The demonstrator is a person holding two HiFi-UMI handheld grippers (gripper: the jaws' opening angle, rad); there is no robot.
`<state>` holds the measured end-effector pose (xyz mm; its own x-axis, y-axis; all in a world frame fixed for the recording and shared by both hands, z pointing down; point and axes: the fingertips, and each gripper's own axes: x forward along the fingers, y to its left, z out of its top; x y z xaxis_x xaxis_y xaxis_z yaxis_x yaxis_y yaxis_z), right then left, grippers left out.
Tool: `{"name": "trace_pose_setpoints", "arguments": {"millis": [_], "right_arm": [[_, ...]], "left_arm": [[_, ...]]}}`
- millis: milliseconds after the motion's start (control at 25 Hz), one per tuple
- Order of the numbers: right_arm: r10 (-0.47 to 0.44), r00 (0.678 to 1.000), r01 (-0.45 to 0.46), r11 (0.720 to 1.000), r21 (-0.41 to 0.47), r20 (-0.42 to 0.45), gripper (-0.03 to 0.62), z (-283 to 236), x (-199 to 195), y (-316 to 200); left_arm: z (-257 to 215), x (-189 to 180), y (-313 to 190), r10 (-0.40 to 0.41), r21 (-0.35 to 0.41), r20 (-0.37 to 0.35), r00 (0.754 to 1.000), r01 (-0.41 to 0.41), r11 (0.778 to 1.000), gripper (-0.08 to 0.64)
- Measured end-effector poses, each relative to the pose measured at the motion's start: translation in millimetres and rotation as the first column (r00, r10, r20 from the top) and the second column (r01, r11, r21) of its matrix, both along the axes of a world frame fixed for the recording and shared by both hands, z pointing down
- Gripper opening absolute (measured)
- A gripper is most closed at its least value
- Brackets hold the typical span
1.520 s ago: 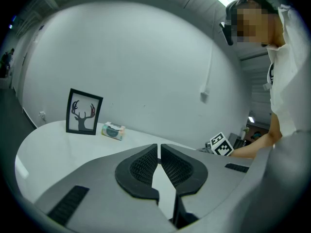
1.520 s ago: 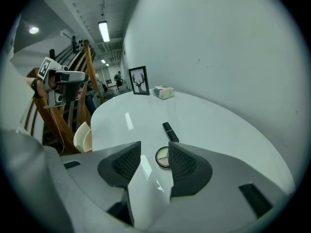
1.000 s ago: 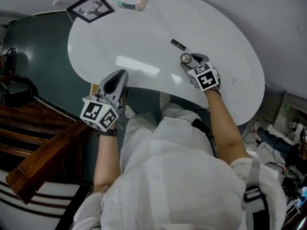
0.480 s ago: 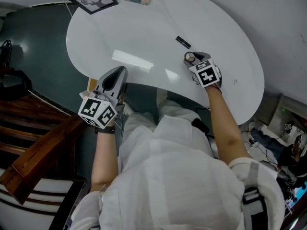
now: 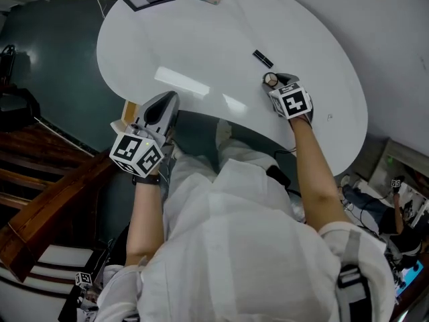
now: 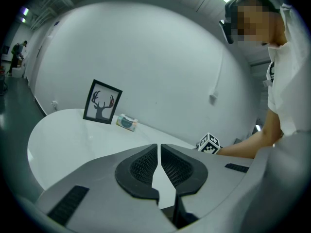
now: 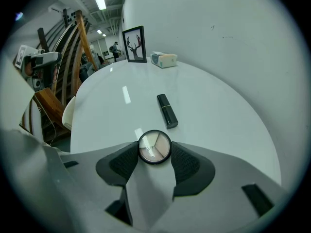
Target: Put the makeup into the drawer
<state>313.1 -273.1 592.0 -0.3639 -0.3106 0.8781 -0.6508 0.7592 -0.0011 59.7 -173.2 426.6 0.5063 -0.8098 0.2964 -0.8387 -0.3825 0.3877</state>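
1. my right gripper [image 7: 154, 152] points steeply down at the white table [image 5: 201, 39], near the near rim on my right side.
2. the round compact [image 7: 154, 146] sits right between its jaw tips. in the right gripper view the dark pads meet the compact's rim on both sides.
3. those jaws have just been closing. they stand wide, because the compact fills the gap from pad to pad.
4. the compact shows its face up towards the camera, a pale pan split into three shades inside a black ring. it looks level on the tabletop, though i can't tell whether it has left the surface.
5. just beyond the compact, further out on the table, lies a black tube [image 7: 167, 110]. it is near the jaw tips but clear of them, lying flat with its length pointing away from me.
6. my left gripper [image 6: 159, 154] hangs off the table's near rim on my left, well apart from the compact. it points roughly level across the tabletop.
7. its jaws are drawn together with only a thin slit between the pads, and nothing is in them.
8. at the far end of the table stand a framed deer picture [image 6: 101, 101] and a small box [image 6: 127, 122] beside it.
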Motion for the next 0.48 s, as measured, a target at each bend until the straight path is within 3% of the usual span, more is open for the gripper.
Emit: {"name": "trace_pose_setpoints", "arguments": {"millis": [480], "right_arm": [[0.026, 0.996, -0.029, 0.999, -0.040, -0.090, 0.209, 2, 2, 0]], "left_arm": [[4, -44, 29, -0.081, 0.001, -0.025, 0.996, 0.081, 0.997, 0.034]]}}
